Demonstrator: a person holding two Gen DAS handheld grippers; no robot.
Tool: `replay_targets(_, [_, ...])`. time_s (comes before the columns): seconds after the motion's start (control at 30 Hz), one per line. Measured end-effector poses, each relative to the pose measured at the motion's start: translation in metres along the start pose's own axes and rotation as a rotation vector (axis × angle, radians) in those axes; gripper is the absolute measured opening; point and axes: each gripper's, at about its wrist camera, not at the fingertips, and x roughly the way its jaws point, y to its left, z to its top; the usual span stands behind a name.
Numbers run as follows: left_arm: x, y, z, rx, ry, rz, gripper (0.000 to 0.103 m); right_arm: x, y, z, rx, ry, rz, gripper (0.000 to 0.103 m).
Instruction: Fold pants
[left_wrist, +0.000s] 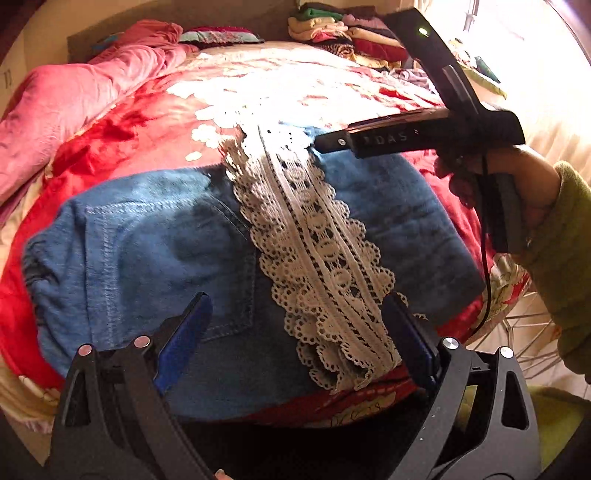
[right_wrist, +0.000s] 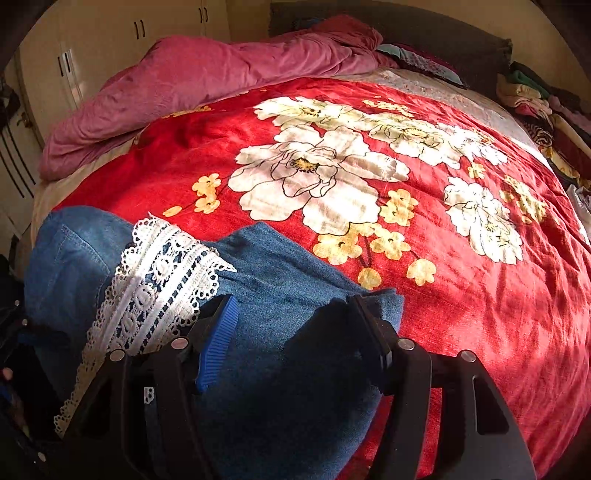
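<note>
Blue denim pants (left_wrist: 147, 240) lie folded on the bed near its front edge, with a white lace strip (left_wrist: 314, 240) running across them. My left gripper (left_wrist: 297, 321) is open and straddles the near end of the lace, with its right finger beside the lace edge and nothing pinched. My right gripper (left_wrist: 325, 144) hangs over the far edge of the pants, held by a hand in a green sleeve (left_wrist: 569, 221). In the right wrist view, my right gripper (right_wrist: 295, 314) has its jaws apart over the pants (right_wrist: 295, 258), to the right of the lace (right_wrist: 159, 280), and is open.
A red floral blanket (right_wrist: 443, 314) covers the bed. A bunched pink duvet (right_wrist: 203, 74) lies along the far left side. Stacked folded clothes (left_wrist: 347, 33) stand at the far right corner. Cream wardrobe doors (right_wrist: 74, 55) are beyond the bed. A wire rack (left_wrist: 524, 332) stands by the bed's right edge.
</note>
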Motion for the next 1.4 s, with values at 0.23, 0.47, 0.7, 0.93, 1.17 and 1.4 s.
replay_targets(0.23, [-0.015, 0.011, 0.005, -0.036, -0.041, 0.035, 0.091, -0.034, 0.004, 0.000, 0.008, -0.070, 0.007, 0.073])
replay_targets(0.47, [-0.031, 0.022, 0.007, -0.059, -0.077, 0.064, 0.093, -0.059, 0.019, 0.007, -0.021, -0.121, 0.033, 0.073])
replay_targets(0.7, [-0.044, 0.036, 0.004, -0.094, -0.096, 0.095, 0.093, -0.074, 0.044, 0.020, -0.078, -0.153, 0.060, 0.073])
replay_targets(0.93, [-0.061, 0.066, -0.006, -0.167, -0.120, 0.125, 0.093, -0.073, 0.080, 0.034, -0.157, -0.150, 0.101, 0.074])
replay_targets(1.17, [-0.076, 0.111, -0.026, -0.285, -0.132, 0.163, 0.093, -0.057, 0.114, 0.048, -0.202, -0.123, 0.145, 0.089])
replay_targets(1.4, [-0.077, 0.146, -0.044, -0.388, -0.126, 0.163, 0.093, -0.038, 0.138, 0.061, -0.218, -0.099, 0.177, 0.098])
